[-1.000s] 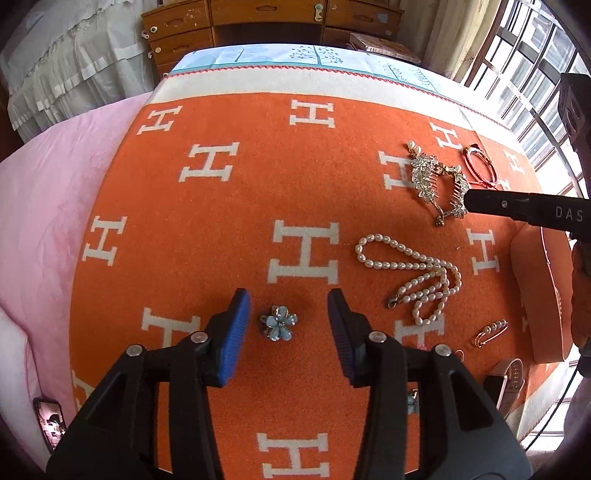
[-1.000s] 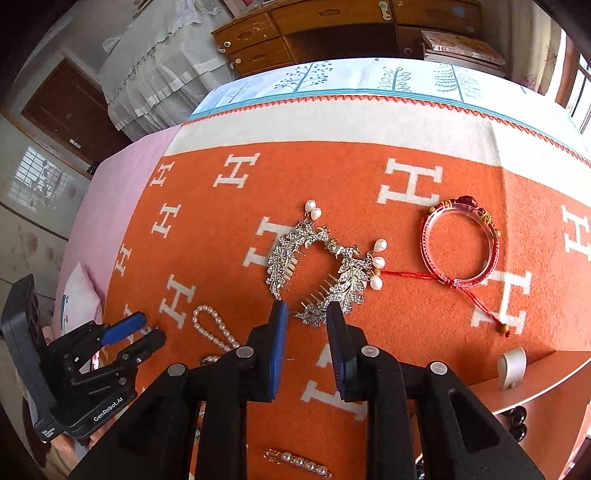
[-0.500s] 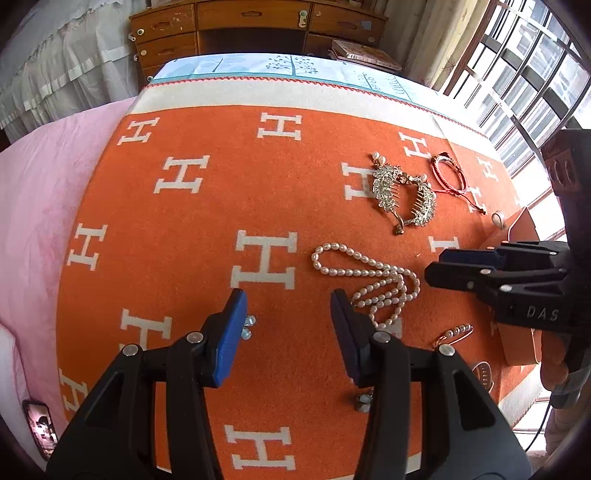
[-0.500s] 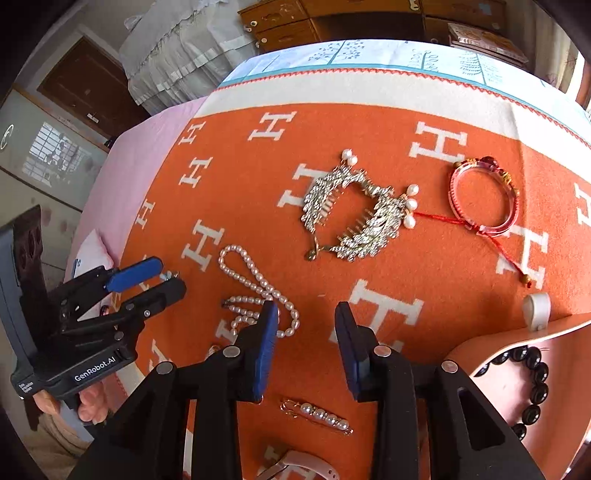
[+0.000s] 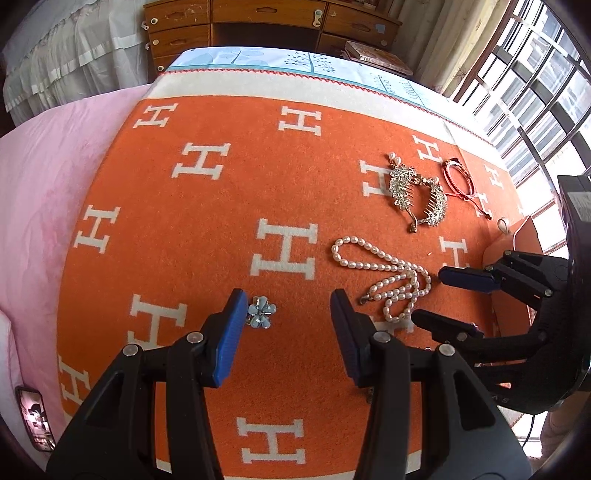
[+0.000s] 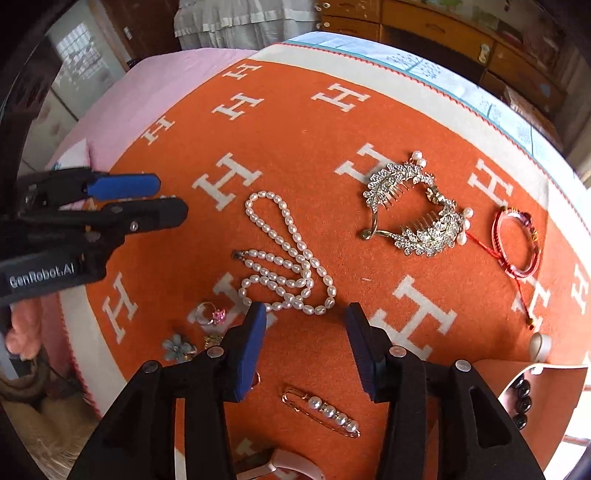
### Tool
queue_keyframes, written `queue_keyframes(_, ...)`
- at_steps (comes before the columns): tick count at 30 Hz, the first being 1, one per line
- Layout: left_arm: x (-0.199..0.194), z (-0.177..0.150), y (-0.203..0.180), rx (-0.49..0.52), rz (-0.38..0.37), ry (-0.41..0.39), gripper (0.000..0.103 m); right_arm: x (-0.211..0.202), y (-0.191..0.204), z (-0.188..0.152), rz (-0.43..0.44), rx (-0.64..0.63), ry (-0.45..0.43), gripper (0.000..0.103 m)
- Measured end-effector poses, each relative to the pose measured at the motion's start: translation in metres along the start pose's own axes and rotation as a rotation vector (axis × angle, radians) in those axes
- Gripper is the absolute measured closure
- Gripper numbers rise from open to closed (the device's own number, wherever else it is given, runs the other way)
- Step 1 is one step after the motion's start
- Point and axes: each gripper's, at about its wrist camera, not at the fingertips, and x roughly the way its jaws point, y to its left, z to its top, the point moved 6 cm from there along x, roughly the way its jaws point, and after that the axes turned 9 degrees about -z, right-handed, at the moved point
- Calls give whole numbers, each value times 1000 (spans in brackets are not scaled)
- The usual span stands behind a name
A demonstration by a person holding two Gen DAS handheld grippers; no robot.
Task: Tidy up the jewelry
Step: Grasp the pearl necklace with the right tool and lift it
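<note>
Two grippers hang over a bed spread with an orange blanket (image 5: 207, 236) of felt-like weave, patterned with white H letters.

Nearest in the right wrist view, a pale curved object at the bottom edge is cut off and cannot be identified. Just beyond it lies a gold pin (image 6: 320, 410) set with a row of round pearls. The right gripper (image 6: 304, 341) has just been opening its jaws; they stand spread with nothing between the blue pads, only blanket. At the right edge an orange tray (image 6: 546, 402) holds a string of glossy black beads (image 6: 521, 400), partly cut off by the frame and by the gripper's black body. Left of the jaws sit a small ring (image 6: 209, 314) with a pink stone, a grey-blue flower piece and some gold bits half hidden behind the finger, too small to make out.

The left gripper (image 5: 289, 308) also has its jaws apart, gripping nothing; a pale blue flower brooch (image 5: 260, 312) with glassy petals lies on the blanket just beside the left pad, whether touching cannot be told.

Farther on, a necklace (image 6: 286, 258) of oval pearls lies looped over itself, its clasp end dark. Beyond that rests a curved hair comb (image 6: 415, 206) of glittering silver leaves with metal teeth and drop pearls, and to its right a red cord bracelet (image 6: 517, 242) with a trailing string.

Farthest, a pink quilt (image 5: 37, 192), a pale sheet with tree prints, and wooden drawers (image 5: 266, 22).
</note>
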Motion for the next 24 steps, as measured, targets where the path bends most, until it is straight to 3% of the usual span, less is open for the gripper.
queue_keyframes(6, 3, -2, 1, -9, -13, 5, 59, -2, 8, -3, -72, -121, -57, 58)
queue_keyframes(8, 2, -2, 2, -14, -18, 4, 59, 0, 10, 1, -86, -143, -77, 63)
queue_keyframes(14, 2, -4, 11, -44, -31, 6, 59, 5, 17, 8, -40, -173, -81, 75)
queue_keyframes(19, 0, -5, 13, -51, -39, 6, 59, 9, 15, 17, -20, -146, -69, 77)
queue_keyframes(24, -4, -6, 15, -49, -39, -3, 59, 5, 27, 18, -111, -247, -104, 77)
